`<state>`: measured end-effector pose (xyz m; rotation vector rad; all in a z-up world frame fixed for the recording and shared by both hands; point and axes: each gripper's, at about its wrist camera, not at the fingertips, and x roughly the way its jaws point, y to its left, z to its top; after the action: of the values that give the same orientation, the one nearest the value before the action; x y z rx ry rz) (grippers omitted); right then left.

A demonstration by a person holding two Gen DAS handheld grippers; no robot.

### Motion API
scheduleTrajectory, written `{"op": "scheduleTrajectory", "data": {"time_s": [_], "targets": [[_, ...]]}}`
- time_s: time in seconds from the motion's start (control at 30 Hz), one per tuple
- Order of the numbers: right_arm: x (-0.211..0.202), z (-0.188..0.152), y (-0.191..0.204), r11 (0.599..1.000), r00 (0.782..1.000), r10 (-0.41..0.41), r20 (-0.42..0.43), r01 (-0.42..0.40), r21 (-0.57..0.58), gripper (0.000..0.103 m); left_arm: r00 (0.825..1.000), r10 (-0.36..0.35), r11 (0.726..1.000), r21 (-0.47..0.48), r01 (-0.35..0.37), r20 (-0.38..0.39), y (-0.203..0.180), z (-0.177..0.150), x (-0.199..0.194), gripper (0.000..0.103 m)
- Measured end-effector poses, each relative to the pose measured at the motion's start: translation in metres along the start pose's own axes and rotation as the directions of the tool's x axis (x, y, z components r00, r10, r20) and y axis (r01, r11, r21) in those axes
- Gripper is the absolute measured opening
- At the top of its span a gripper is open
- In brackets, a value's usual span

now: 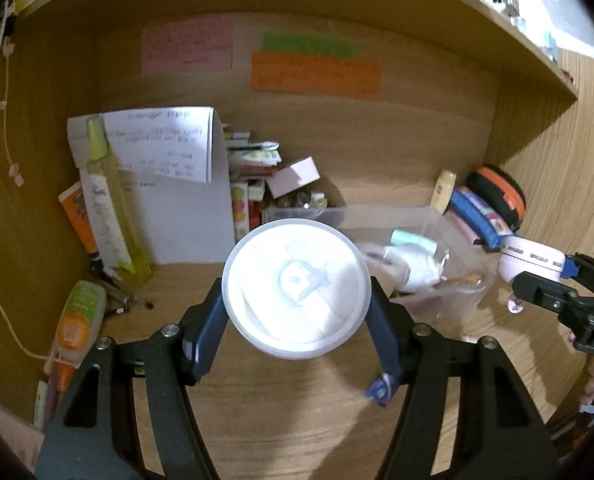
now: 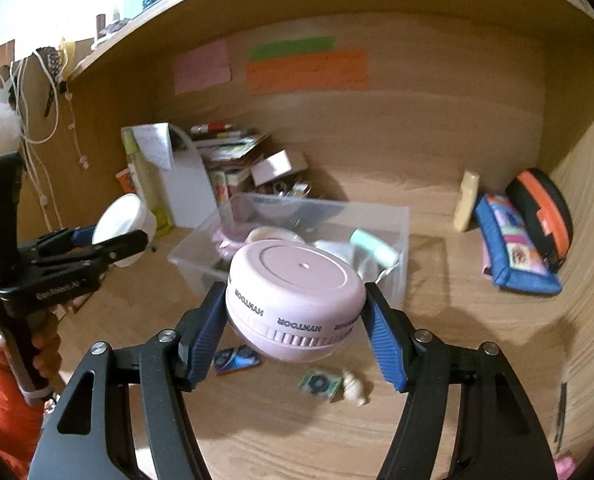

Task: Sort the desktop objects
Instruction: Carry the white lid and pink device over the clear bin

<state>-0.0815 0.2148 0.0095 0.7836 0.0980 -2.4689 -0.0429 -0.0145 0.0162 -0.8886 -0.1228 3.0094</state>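
Two items in hand, sorting partly done

Left gripper (image 1: 297, 312): jaws clamped on a white lidded tub (image 1: 295, 291), held clear above the wooden surface (image 1: 281, 420).

Right gripper (image 2: 297, 320): jaws clamped on a pink round device (image 2: 295, 300) lettered around its side, also off the surface and just in front of the clear plastic bin (image 2: 397, 216).

Already in the bin, as far as can be told: a mint-green tube (image 2: 373, 246), a white cloth-like item and a pale round container; other contents are blurred.

Loose on the surface, judged still to be sorted: a blue packet (image 2: 237, 358), a small green packet (image 2: 320, 384), a cream figurine (image 2: 355, 388). At the right wall stand a yellow bottle (image 2: 466, 200), a blue patchwork pouch (image 2: 515, 248) and a black-and-orange case (image 2: 541, 212).

Estimate: roughly midway; both held items await placing, probably in the bin.
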Motion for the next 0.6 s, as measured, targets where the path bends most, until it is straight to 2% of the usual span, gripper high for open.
{"op": "scheduleTrajectory", "data": {"time_s": [0.1, 0.3, 0.6], "targets": [[0.003, 0.009, -0.005, 1.0, 1.0, -0.011, 0.012, 0.011, 0.0, 0.063, 0.998, -0.056, 0.998, -0.023, 0.056, -0.015, 0.006, 0.011, 0.005, 0.065], [0.013, 0.024, -0.014, 1.0, 1.0, -0.01, 0.03, 0.009, 0.01, 0.063, 0.998, -0.062, 0.998, -0.03, 0.062, -0.004, 0.011, 0.031, 0.017, 0.065], [0.044, 0.05, -0.022, 0.999, 0.999, -0.029, 0.019, 0.03, -0.015, 0.063, 0.998, -0.062, 0.998, -0.024, 0.061, -0.026, 0.007, 0.054, 0.047, 0.065]]}}
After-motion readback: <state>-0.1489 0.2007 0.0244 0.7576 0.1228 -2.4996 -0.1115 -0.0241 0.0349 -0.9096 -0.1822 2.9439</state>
